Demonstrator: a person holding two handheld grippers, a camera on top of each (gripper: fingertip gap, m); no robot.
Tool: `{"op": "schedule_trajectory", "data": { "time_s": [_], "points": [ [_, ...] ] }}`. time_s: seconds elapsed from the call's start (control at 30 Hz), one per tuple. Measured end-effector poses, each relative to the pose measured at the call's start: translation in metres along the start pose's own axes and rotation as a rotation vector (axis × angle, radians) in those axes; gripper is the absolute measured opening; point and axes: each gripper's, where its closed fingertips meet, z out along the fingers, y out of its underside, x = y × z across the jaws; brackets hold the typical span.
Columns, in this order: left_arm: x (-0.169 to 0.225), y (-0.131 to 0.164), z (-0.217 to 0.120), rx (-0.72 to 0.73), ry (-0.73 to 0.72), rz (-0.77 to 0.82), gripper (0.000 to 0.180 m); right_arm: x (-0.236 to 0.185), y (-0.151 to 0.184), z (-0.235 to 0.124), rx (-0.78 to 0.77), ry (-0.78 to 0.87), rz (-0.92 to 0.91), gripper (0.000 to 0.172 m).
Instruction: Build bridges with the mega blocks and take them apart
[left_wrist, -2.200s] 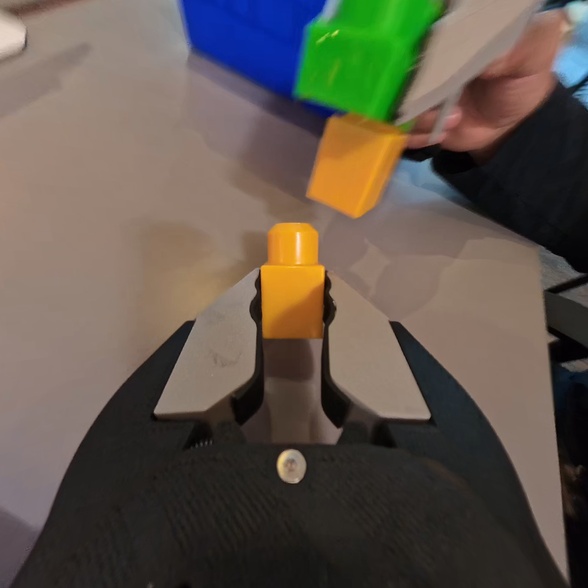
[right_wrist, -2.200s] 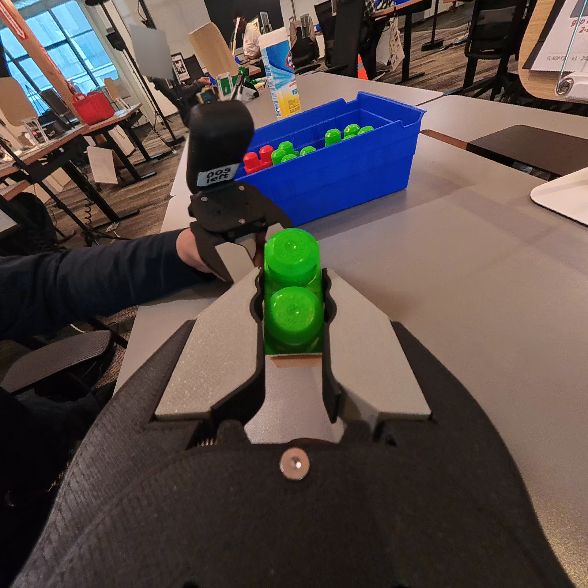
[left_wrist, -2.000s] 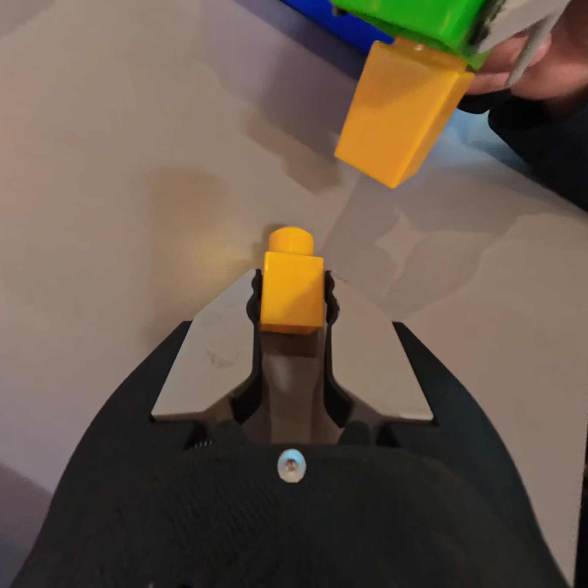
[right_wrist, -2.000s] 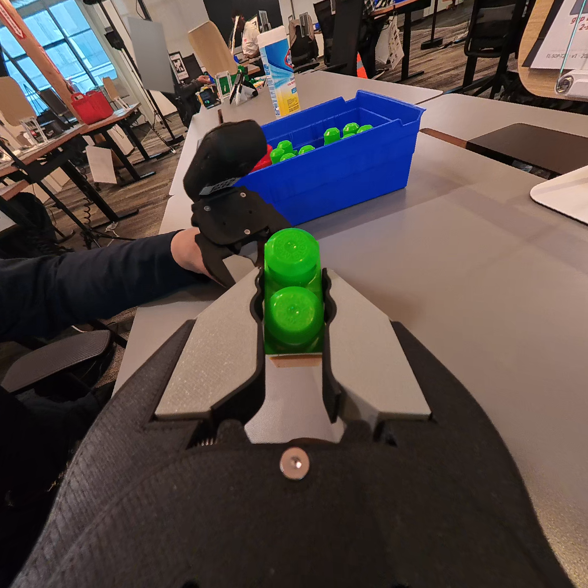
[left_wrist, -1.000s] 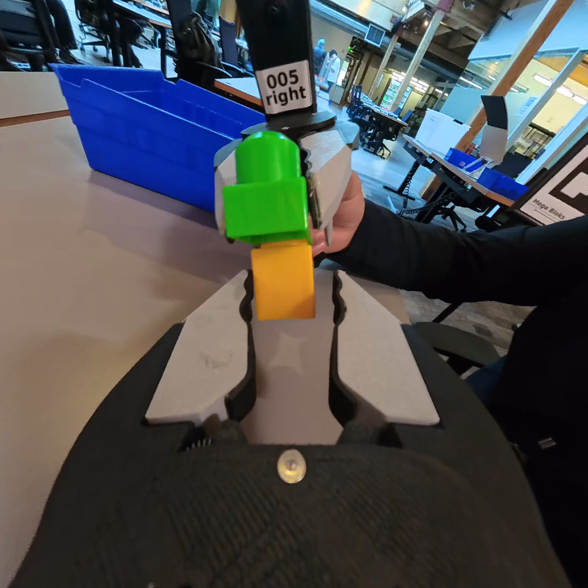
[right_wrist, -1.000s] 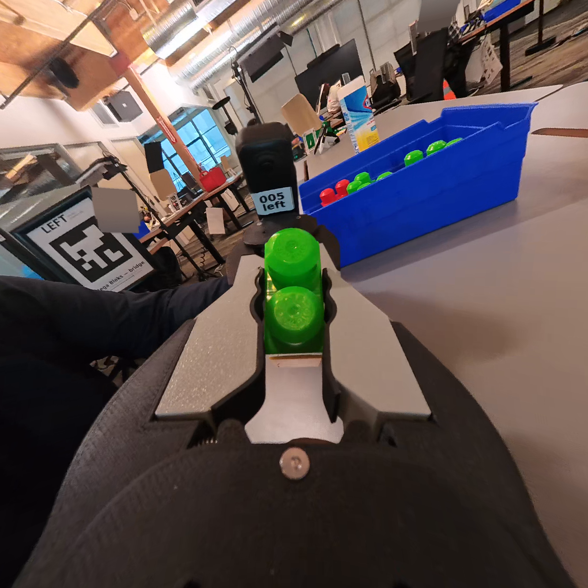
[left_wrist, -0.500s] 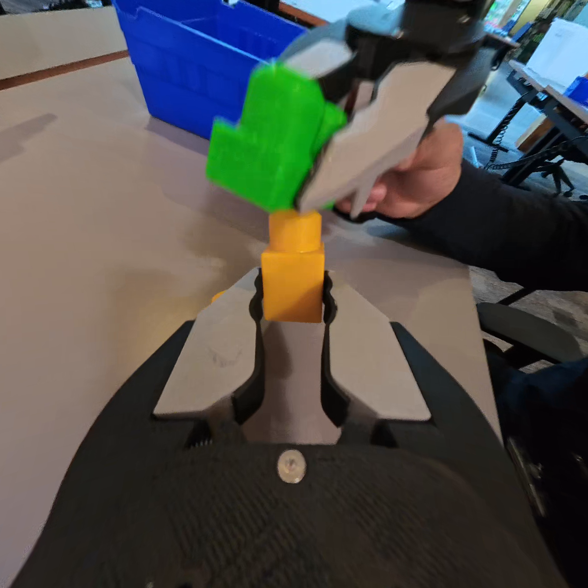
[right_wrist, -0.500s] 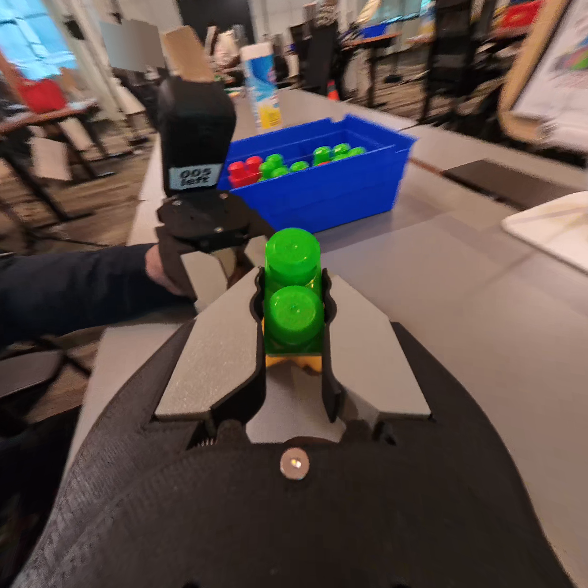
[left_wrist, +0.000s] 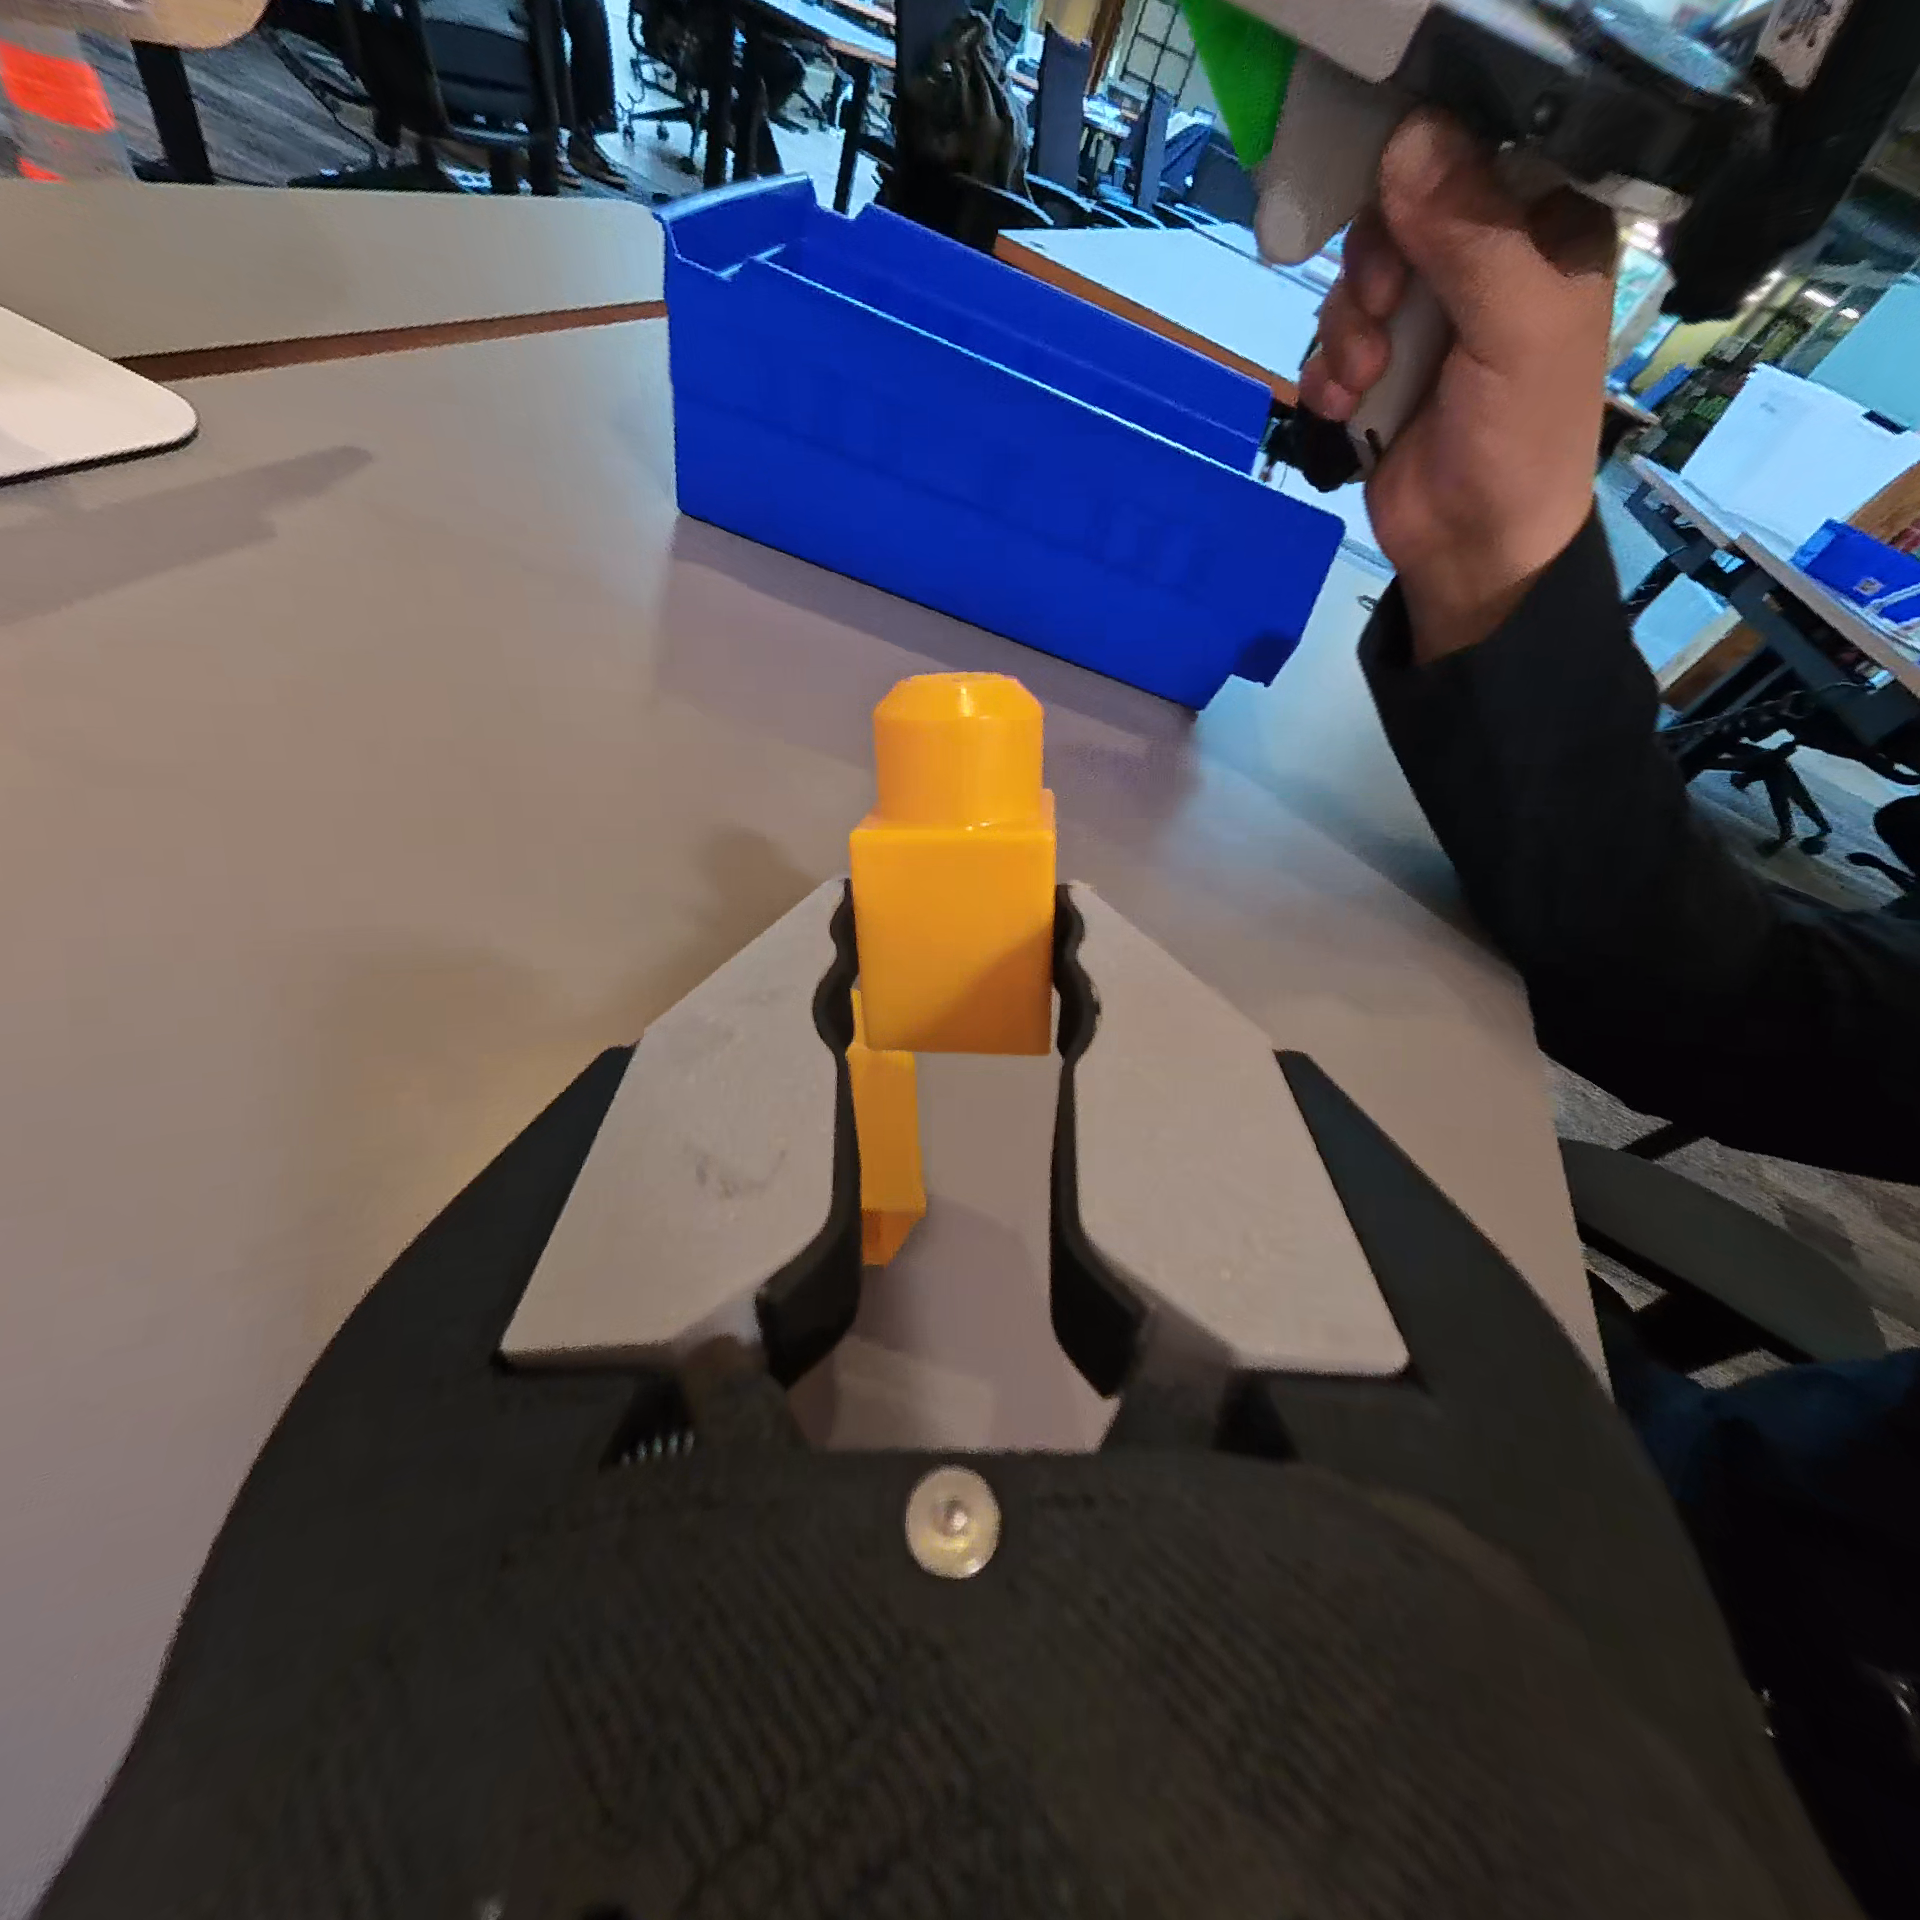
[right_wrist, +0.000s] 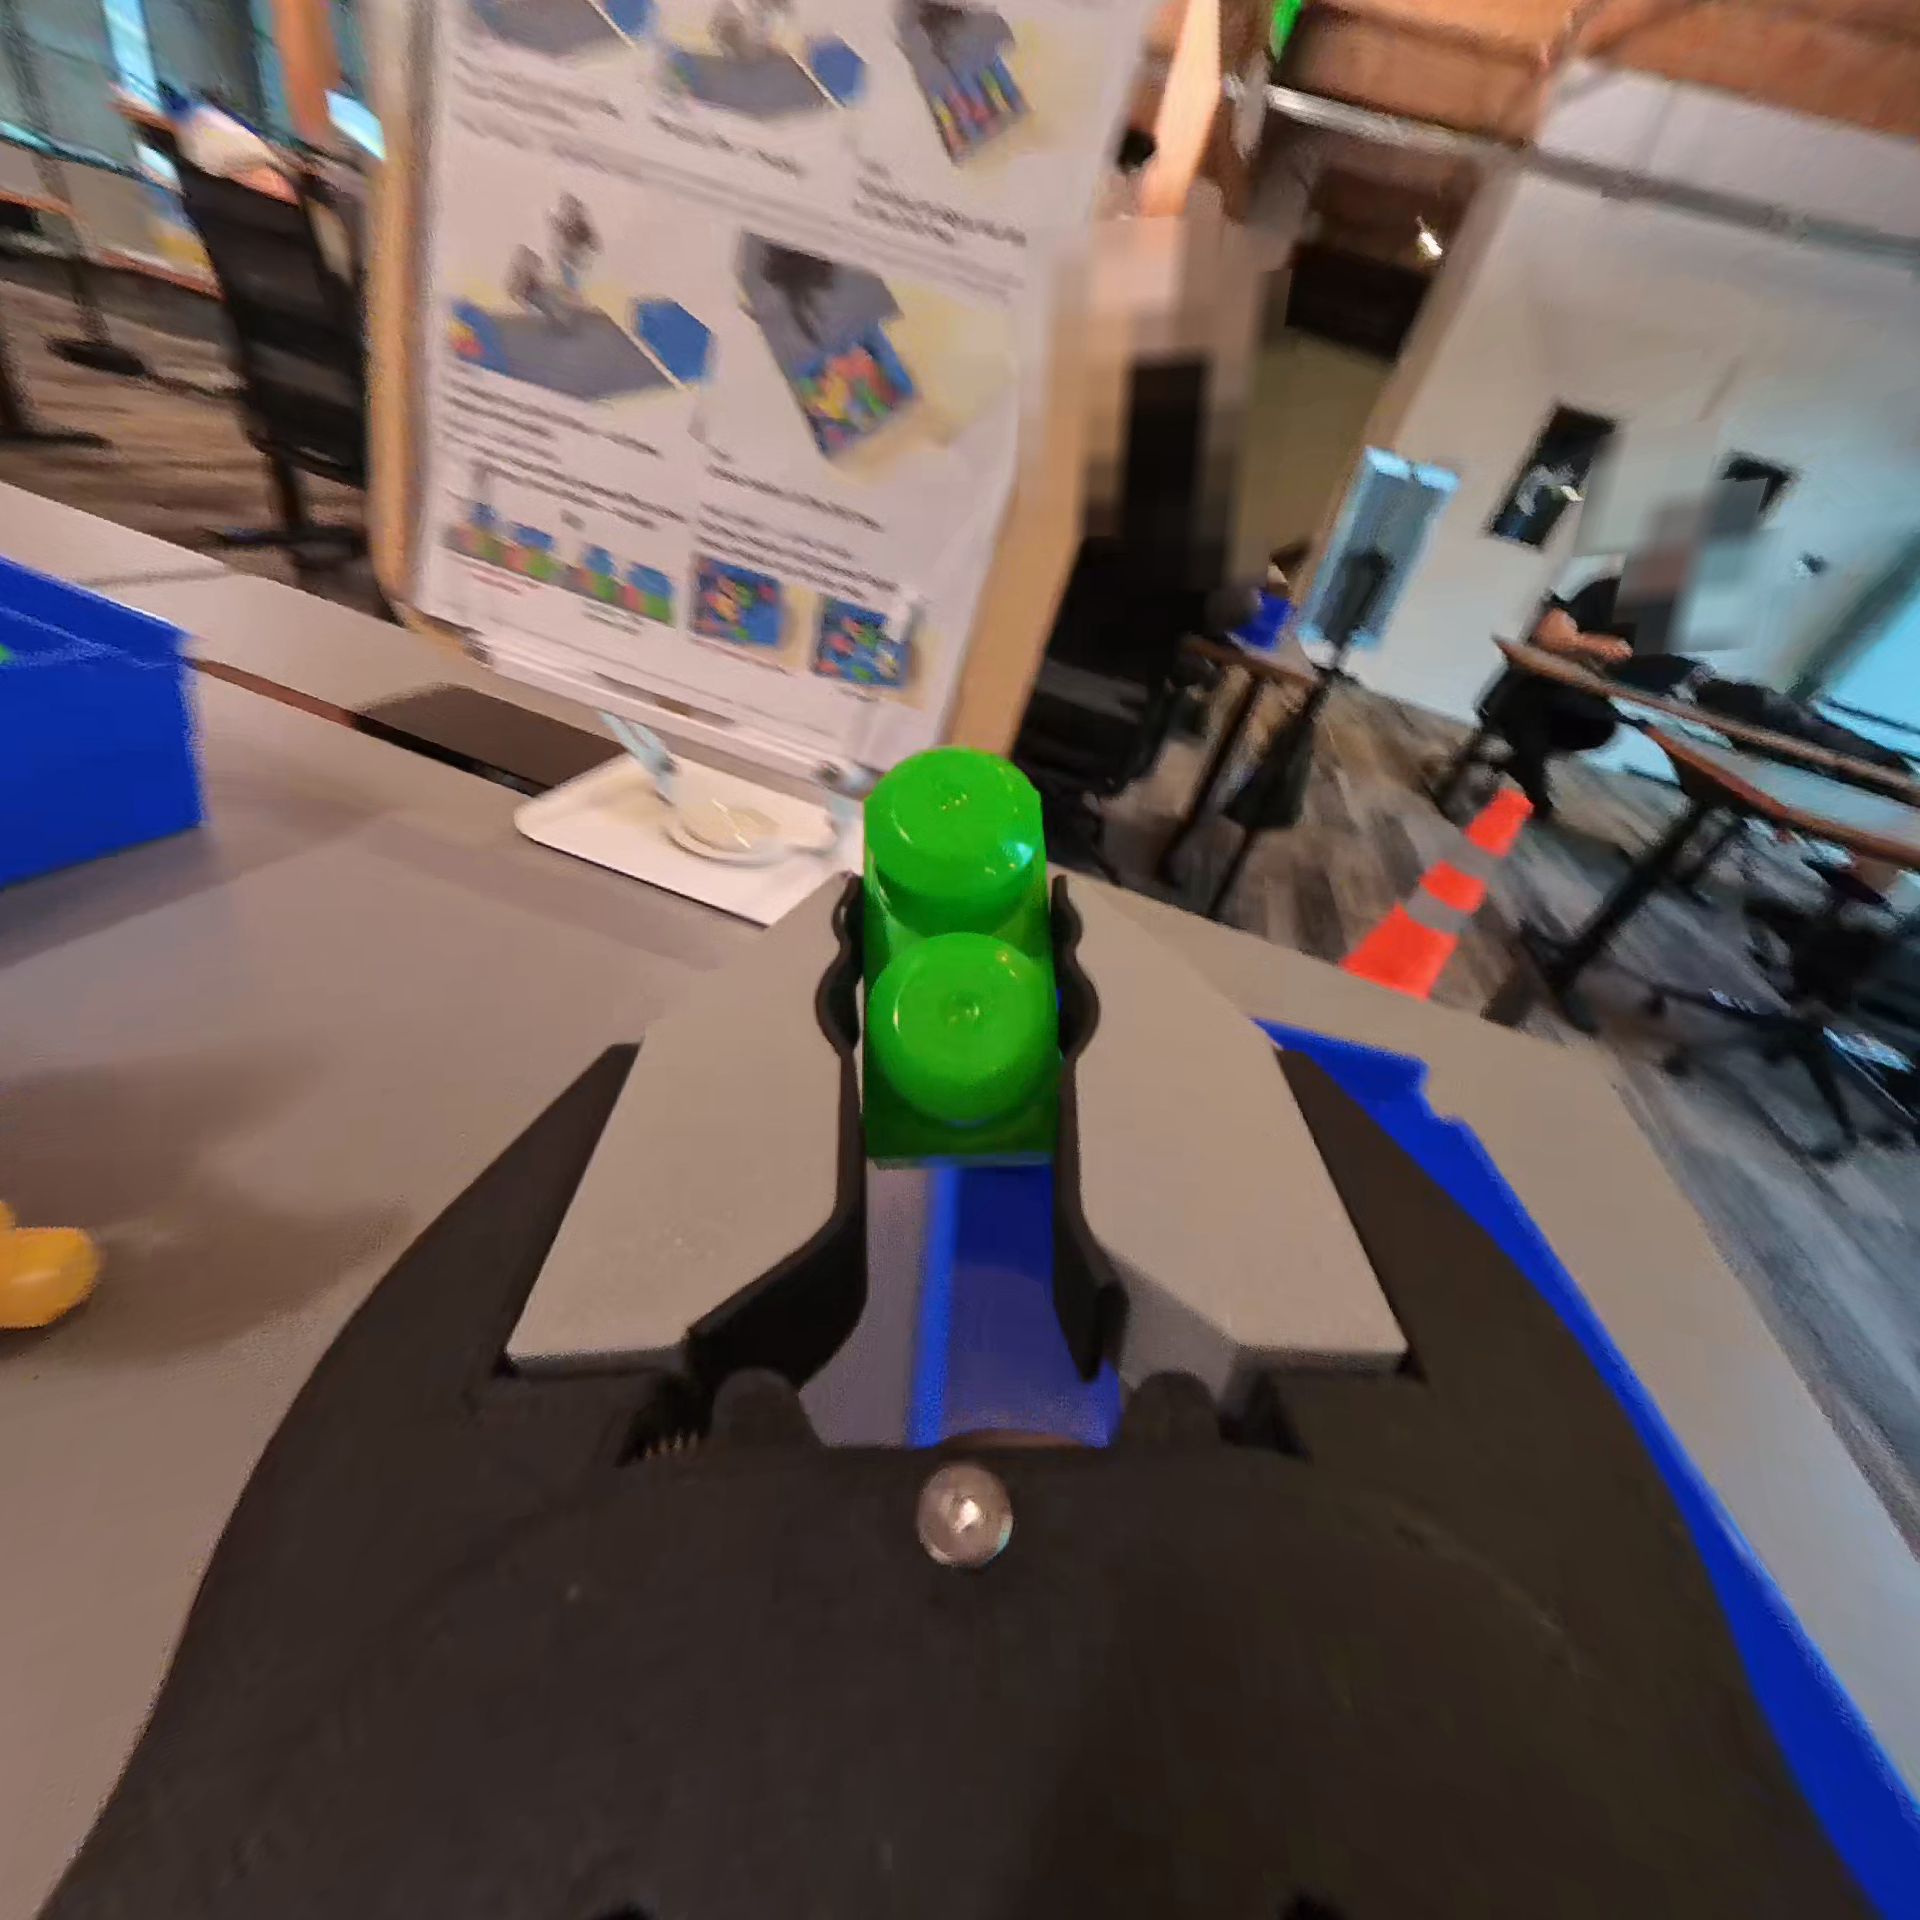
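Between the fingers of the left gripper (left_wrist: 954, 966) sits an orange block (left_wrist: 954, 914), one stud pointing up, and both pads press on its sides; a second orange block (left_wrist: 883, 1143) lies on the grey tabletop (left_wrist: 416, 779) below. The right gripper (right_wrist: 956, 997) is closed on a green block (right_wrist: 956, 997) with two studs, its pads tight on both flanks, and it hangs above the rim of a blue bin (right_wrist: 1558, 1299). The step in hand seems to be taking the bridge apart and putting the pieces away. To do it well, I judge the green block should be brought fully over the open bin before the fingers release, and the orange one should be kept upright so it does not slip. The tabletop is smooth and matte, so a dropped block may bounce or slide. Behind stands a printed instruction sheet (right_wrist: 727, 364) on a white base, then an office room with desks, chairs and an orange cone (right_wrist: 1444, 904).
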Motion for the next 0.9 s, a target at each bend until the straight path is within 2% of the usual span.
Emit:
{"op": "schedule_trajectory", "data": {
  "time_s": [0.13, 0.27, 0.37, 0.43, 0.47, 0.57, 0.63, 0.7, 0.73, 0.8, 0.9],
  "points": [
    [-0.007, -0.002, -0.004, 0.004, -0.047, 0.015, 0.035, 0.045, 0.041, 0.003, -0.194, 0.132, 0.015, 0.032],
    [-0.011, -0.004, -0.007, 0.011, -0.064, 0.006, 0.035, 0.052, 0.101, 0.008, -0.462, 0.071, 0.105, 0.032],
    [-0.016, -0.001, -0.007, 0.003, -0.087, -0.002, 0.035, 0.047, 0.128, 0.011, -0.581, 0.044, 0.108, 0.033],
    [-0.019, 0.0, -0.008, -0.002, -0.103, -0.004, 0.035, 0.047, 0.129, 0.013, -0.591, 0.054, 0.088, 0.045],
    [-0.02, 0.0, -0.008, -0.004, -0.111, -0.004, 0.035, 0.047, 0.124, 0.014, -0.566, 0.062, 0.075, 0.045],
    [-0.024, -0.003, -0.012, 0.009, -0.133, -0.004, 0.035, 0.041, 0.082, 0.014, -0.378, 0.071, 0.017, 0.045],
    [-0.028, -0.005, -0.015, 0.021, -0.15, -0.012, 0.035, 0.006, 0.037, 0.01, -0.162, -0.053, -0.03, 0.042],
    [-0.032, -0.007, -0.018, 0.036, -0.17, -0.024, 0.035, -0.057, -0.001, -0.002, 0.031, -0.31, -0.08, 0.028],
    [-0.034, -0.007, -0.019, 0.039, -0.175, -0.035, 0.035, -0.09, -0.012, -0.011, 0.103, -0.437, -0.089, 0.029],
    [-0.039, -0.006, -0.021, 0.036, -0.193, -0.057, 0.035, -0.142, -0.014, -0.019, 0.112, -0.613, -0.154, 0.029],
    [-0.045, -0.004, -0.023, 0.029, -0.222, -0.073, 0.035, -0.204, 0.013, -0.026, 0.022, -0.804, -0.274, 0.032]
  ]
}}
